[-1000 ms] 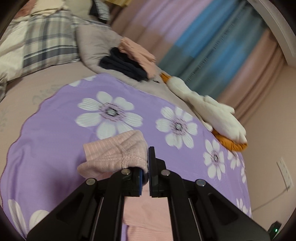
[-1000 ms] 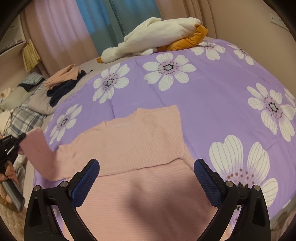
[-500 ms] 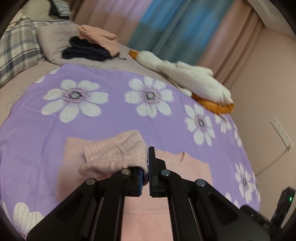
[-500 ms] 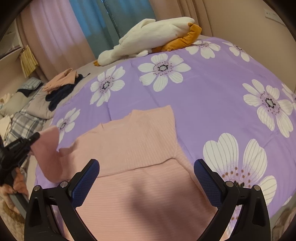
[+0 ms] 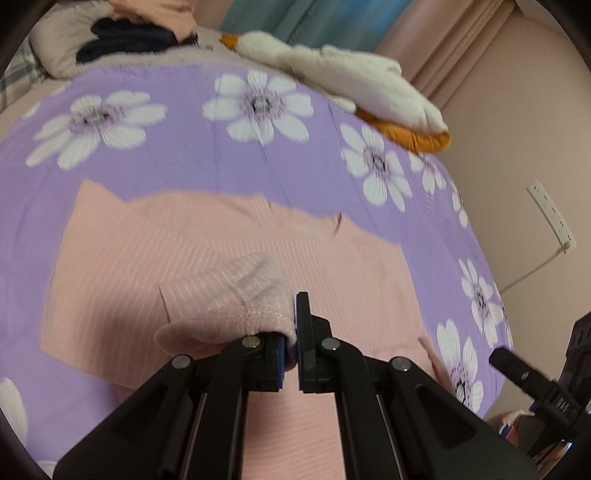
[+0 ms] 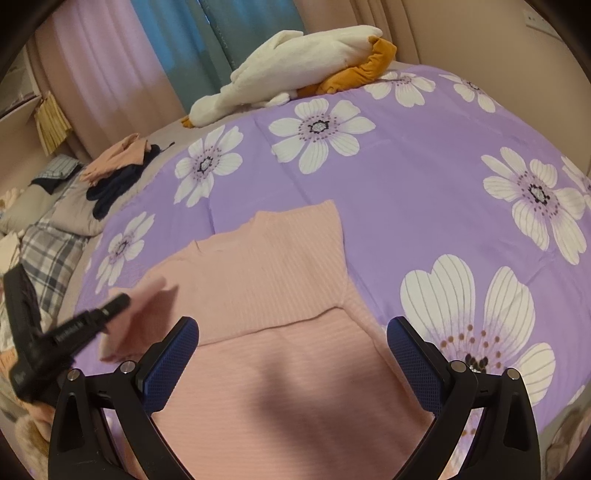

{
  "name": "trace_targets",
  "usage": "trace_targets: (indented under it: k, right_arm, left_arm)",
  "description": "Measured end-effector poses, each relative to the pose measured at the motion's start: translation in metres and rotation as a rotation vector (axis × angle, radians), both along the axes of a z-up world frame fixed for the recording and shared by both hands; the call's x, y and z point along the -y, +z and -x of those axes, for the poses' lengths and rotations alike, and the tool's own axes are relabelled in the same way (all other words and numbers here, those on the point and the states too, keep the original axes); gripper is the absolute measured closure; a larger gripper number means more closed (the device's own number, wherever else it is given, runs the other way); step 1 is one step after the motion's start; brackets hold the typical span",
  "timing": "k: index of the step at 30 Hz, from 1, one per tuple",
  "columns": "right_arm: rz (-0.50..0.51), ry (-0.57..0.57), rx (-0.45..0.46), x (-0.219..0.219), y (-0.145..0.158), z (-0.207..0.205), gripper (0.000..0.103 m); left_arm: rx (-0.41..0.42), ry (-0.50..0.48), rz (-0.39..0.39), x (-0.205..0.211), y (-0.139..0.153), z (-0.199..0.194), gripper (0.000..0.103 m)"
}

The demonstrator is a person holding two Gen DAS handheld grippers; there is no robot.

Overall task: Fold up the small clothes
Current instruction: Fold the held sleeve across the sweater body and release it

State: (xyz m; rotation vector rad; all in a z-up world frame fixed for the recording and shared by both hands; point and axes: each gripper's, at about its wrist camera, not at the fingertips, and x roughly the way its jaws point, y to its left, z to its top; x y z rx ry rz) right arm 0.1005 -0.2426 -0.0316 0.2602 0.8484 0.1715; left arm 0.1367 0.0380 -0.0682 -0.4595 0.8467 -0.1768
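Pink sweater (image 5: 229, 254) hem cut off by the lower edge beneath the left gripper (image 5: 291, 332), far sleeve folded under, clothes pile (image 5: 140, 33) beyond the sweater cropped, blurred.

The right gripper (image 6: 291, 354) stands with its jaws wide apart over the pink sweater (image 6: 266, 332), which lies flat on the purple flowered bedspread (image 6: 424, 192) straight ahead of the claw. To its left, the left gripper (image 6: 118, 304) pinches the sleeve cuff (image 6: 144, 317). Far beyond lie a white plush goose (image 6: 295, 62) and piled clothes (image 6: 118, 166).
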Motion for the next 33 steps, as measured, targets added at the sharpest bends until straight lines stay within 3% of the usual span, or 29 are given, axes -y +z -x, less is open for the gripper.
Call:
trace_targets:
  k: [8,14,16,18,20,26,30,33]
  right_arm:
    - [0.007,0.003,-0.030,0.001,-0.009,-0.002,0.002]
    - [0.015,0.011,-0.053,0.000,-0.016,-0.004,0.002]
    - [0.021,0.017,-0.056,-0.001,-0.017,-0.005,0.002]
    - [0.025,0.024,-0.062,-0.001,-0.018,-0.005,0.002]
    - [0.031,0.033,-0.064,-0.003,-0.019,-0.006,0.002]
    - [0.052,0.082,-0.066,-0.022,-0.019,-0.010,0.002]
    - [0.085,0.152,-0.059,-0.050,-0.015,-0.014,0.002]
    - [0.099,0.237,-0.040,-0.082,-0.010,-0.020,0.002]
  left_arm:
    - [-0.127,-0.013,0.031,0.009,-0.046,-0.003,0.101]
    - [-0.142,-0.005,0.051,0.010,-0.050,-0.001,0.096]
    - [-0.141,-0.021,0.080,0.006,-0.045,0.003,0.085]
    - [-0.132,-0.016,0.105,-0.003,-0.036,0.014,0.064]
    - [-0.122,0.016,0.102,-0.014,-0.029,0.025,0.060]
    - [-0.154,0.180,0.033,-0.067,-0.018,0.063,0.060]
    - [-0.178,0.304,-0.030,-0.099,-0.018,0.087,0.062]
    - [-0.196,0.367,-0.020,-0.118,-0.022,0.102,0.062]
